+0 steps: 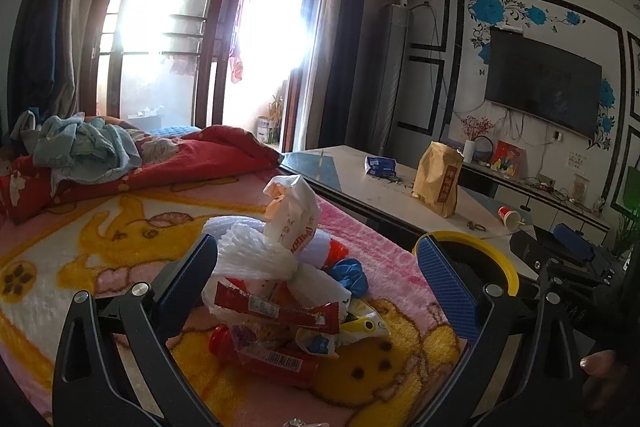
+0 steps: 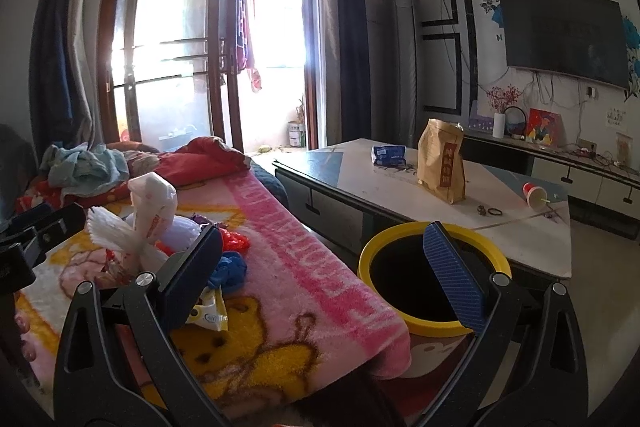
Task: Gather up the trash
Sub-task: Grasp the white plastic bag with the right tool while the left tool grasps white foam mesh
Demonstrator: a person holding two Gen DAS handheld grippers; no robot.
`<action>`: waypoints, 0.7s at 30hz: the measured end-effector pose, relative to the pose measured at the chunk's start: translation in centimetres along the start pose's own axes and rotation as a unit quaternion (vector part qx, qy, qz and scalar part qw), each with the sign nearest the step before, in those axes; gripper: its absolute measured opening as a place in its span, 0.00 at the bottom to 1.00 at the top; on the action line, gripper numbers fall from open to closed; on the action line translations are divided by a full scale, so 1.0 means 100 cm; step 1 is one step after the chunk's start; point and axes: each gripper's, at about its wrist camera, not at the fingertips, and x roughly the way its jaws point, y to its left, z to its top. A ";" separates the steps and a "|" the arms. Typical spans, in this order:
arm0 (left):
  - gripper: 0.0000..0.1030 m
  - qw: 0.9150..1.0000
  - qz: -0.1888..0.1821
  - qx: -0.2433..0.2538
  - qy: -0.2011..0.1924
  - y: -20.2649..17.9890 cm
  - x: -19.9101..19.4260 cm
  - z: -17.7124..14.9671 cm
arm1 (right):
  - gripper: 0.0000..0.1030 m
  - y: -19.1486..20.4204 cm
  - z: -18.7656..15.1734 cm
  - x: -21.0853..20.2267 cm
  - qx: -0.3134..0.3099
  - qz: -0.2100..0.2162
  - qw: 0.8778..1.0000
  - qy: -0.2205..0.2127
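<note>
A pile of trash lies on the pink and yellow blanket (image 1: 120, 227): white foam netting (image 1: 248, 251), a white plastic bag (image 1: 292, 215), a red wrapper (image 1: 280, 311), a red bottle (image 1: 264, 355), a blue crumpled piece (image 1: 350, 275) and a yellow-white packet (image 1: 344, 335). My left gripper (image 1: 316, 275) is open, its fingers on either side of the pile. My right gripper (image 2: 324, 263) is open and empty, over the blanket's edge between the pile (image 2: 148, 227) and the bin. The yellow-rimmed black bin (image 2: 424, 275) stands beside the bed; it also shows in the left wrist view (image 1: 488, 255).
A low table (image 2: 400, 187) stands beyond the bin with a brown paper bag (image 2: 442, 163), a blue packet (image 2: 388, 155) and a tipped red cup (image 2: 534, 194). Red bedding and clothes (image 1: 120, 155) lie at the bed's far end. A TV (image 2: 560, 35) hangs on the wall.
</note>
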 end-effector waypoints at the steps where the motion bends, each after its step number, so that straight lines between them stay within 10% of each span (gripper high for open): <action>1: 0.94 1.000 -0.001 -0.002 0.001 0.002 0.000 0.000 | 0.90 0.000 0.000 0.001 0.000 0.001 1.000 0.002; 21: 0.94 0.997 0.054 -0.060 0.002 0.058 0.006 0.015 | 0.90 0.056 0.011 0.031 -0.033 0.120 0.991 0.053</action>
